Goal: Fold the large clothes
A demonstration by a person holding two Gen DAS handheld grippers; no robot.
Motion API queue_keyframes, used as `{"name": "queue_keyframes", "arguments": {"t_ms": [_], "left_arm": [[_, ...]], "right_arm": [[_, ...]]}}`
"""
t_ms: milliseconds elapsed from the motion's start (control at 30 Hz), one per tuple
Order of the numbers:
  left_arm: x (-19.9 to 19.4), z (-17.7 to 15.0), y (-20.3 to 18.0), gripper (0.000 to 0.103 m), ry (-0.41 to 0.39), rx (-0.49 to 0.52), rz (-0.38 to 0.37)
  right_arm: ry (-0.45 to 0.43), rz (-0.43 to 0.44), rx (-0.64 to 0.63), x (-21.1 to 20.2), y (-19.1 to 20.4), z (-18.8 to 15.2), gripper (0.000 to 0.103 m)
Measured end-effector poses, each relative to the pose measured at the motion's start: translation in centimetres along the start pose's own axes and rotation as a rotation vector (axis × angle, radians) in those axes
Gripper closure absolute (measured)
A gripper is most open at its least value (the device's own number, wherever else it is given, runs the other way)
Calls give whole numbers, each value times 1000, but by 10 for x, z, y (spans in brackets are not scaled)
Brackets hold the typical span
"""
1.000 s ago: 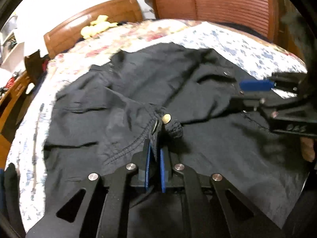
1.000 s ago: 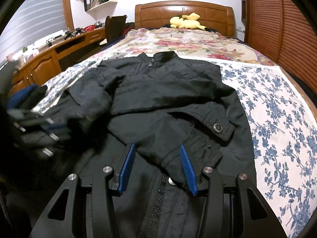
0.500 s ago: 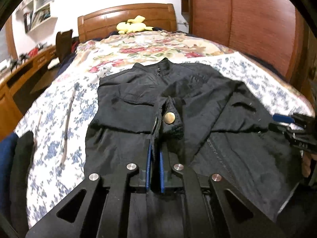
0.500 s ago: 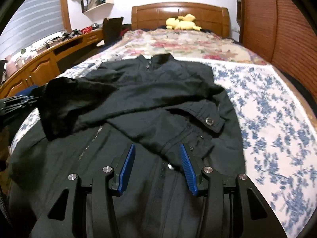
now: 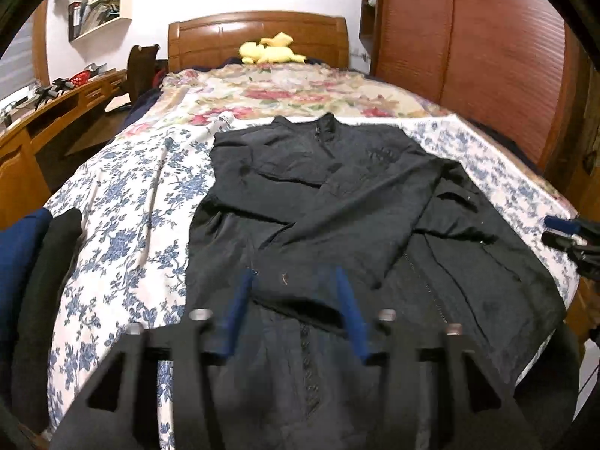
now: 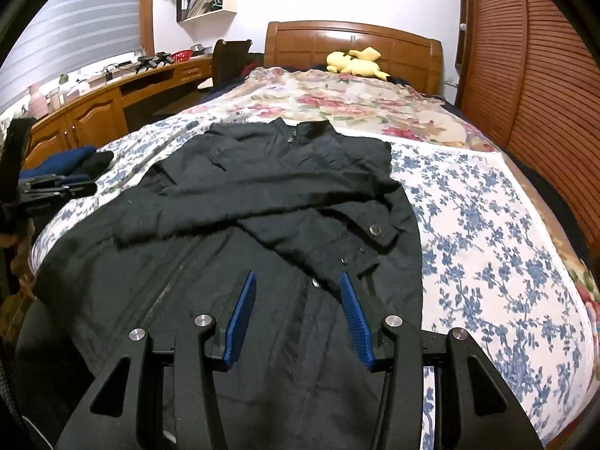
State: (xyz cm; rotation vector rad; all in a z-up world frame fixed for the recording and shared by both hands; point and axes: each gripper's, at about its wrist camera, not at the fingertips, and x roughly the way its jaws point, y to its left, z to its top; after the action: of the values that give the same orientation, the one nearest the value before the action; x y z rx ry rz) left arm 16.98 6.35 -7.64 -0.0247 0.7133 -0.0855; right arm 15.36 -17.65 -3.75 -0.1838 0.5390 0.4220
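Observation:
A large black jacket (image 5: 356,202) lies front-up on the flowered bedspread (image 5: 123,202), collar toward the headboard, both sleeves folded across its chest. It also shows in the right wrist view (image 6: 285,195), where the snap-buttoned cuff (image 6: 375,229) lies on top. My left gripper (image 5: 294,285) is open and empty above the jacket's lower front. My right gripper (image 6: 298,287) is open and empty above the hem, its right pad beside the cuff. Each gripper shows at the edge of the other's view: the right one (image 5: 570,236), the left one (image 6: 56,187).
A yellow plush toy (image 5: 270,50) lies at the wooden headboard (image 5: 258,33). Folded dark blue and black clothes (image 5: 33,262) sit at the bed's left edge. A wooden desk (image 6: 108,108) runs along the left wall. A slatted wardrobe (image 6: 543,86) stands at the right.
My left gripper carried the sleeve cuff across the jacket, opened and let it go, then drew back. The sleeve now lies folded over the chest. My right gripper stayed open and pulled back slightly.

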Motion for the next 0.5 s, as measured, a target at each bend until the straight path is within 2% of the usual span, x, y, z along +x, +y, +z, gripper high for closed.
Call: {"name": "queue_keyframes", "arguments": {"t_ms": [100,267,500], "left_arm": [[-11,-13,7,26,-28,3,12],[-30,-38,19,26,-65,-13,46],[-42,-72,37,26,-49,-15,76]], "right_arm": [[20,6,3,1,-1,-9,54],[49,-8,8,6,-3,-19,54],[82,-21,58,6,-15,-39,54]]}}
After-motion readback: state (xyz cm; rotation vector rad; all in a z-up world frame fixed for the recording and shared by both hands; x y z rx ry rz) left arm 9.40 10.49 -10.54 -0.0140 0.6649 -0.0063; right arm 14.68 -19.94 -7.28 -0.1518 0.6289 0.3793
